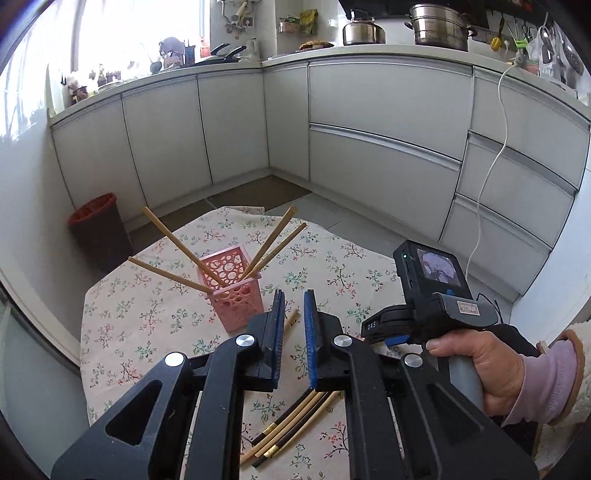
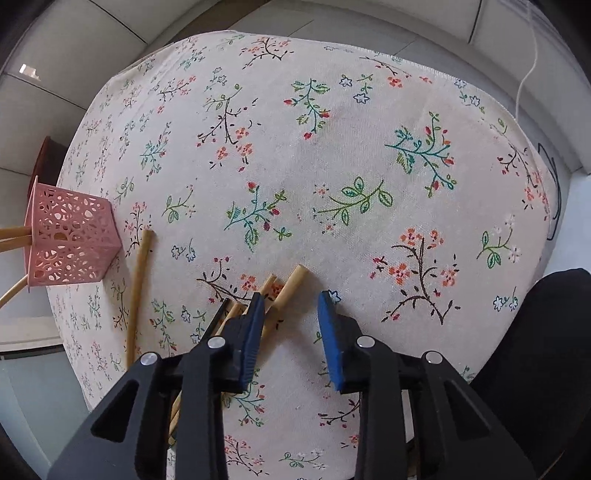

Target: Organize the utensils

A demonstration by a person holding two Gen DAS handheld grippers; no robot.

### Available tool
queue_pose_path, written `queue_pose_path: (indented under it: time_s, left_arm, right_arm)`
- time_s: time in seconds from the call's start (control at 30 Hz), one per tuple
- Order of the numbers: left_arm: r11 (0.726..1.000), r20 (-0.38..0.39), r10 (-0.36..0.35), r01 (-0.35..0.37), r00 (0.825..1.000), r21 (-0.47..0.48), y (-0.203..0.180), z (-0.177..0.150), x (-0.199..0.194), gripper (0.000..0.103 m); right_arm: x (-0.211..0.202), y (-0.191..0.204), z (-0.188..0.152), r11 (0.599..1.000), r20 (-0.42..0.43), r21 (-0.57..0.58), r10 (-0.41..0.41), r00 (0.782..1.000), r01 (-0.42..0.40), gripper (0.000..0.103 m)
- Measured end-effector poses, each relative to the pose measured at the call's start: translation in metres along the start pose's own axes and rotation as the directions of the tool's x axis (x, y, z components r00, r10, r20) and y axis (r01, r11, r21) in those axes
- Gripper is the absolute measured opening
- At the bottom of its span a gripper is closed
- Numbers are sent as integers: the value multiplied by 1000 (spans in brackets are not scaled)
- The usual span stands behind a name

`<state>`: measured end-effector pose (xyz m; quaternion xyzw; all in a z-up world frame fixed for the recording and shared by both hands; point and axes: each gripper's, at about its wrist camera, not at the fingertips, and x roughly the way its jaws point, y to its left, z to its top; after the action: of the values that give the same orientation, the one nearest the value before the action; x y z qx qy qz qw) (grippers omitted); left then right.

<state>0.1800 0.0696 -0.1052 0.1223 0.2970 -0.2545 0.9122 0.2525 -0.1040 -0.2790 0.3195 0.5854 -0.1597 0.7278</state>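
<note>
Floral tablecloth (image 2: 332,155), grey kitchen cabinets (image 1: 384,110); left claw (image 1: 294,321) narrow, right claw (image 2: 291,325) wide, both empty.

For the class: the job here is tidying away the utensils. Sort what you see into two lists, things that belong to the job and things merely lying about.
Belonging to the job:
- pink holder with four chopsticks standing in it
- loose chopsticks on the tablecloth
- left gripper and right gripper, both open

Lying about:
- kettle
- steamer pot
- bin on the floor
- white cable
</note>
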Motion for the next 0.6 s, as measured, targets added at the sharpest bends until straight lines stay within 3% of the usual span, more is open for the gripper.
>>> queue_pose_path:
  time_s: [0.07, 0.1, 0.17, 0.23, 0.33, 0.4, 0.43, 0.53, 0.57, 0.6]
  left_arm:
    - [1000, -9, 3, -3, 1000, 4, 0, -1, 2, 10]
    - [1000, -15, 9, -9, 1000, 3, 2, -1, 2, 11]
    - [1000, -31, 20, -20, 999, 3, 7, -4, 5, 12]
    - [999, -61, 42, -42, 997, -1, 15, -7, 8, 13]
    - [996, -168, 69, -77, 983, -40, 36, -17, 23, 13]
    - [994, -290, 34, -61, 956, -86, 51, -30, 43, 12]
    - [993, -370, -10, -35, 929, -112, 55, -40, 57, 14]
    - [998, -545, 41, -64, 838, -23, 38, -71, 97, 12]
    - [999, -567, 35, -32, 823, 16, 25, -79, 103, 12]
    - [999, -571, 35, -8, 821, 51, 13, -82, 105, 13]
  right_arm:
    - [0, 7, 0, 1000, 34, -19, -12, 999, 12, 27]
    - [2, 9, -1, 999, 46, -33, 5, 999, -3, 16]
    - [0, 11, -3, 998, 65, -66, 16, 998, -12, 11]
    - [0, 4, -1, 997, 47, -61, 60, 997, -57, 9]
    - [-3, -10, 9, 991, 25, -39, 132, 991, -131, 8]
    - [-11, -22, 14, 986, 22, -34, 167, 986, -166, 7]
    - [-15, -27, 16, 983, 20, -29, 182, 983, -181, 7]
    - [-35, -36, 23, 975, 36, -33, 220, 975, -219, 7]
    - [-39, -38, 26, 972, 43, -39, 233, 972, -232, 7]
    - [-48, -37, 28, 968, 48, -46, 251, 967, -249, 7]
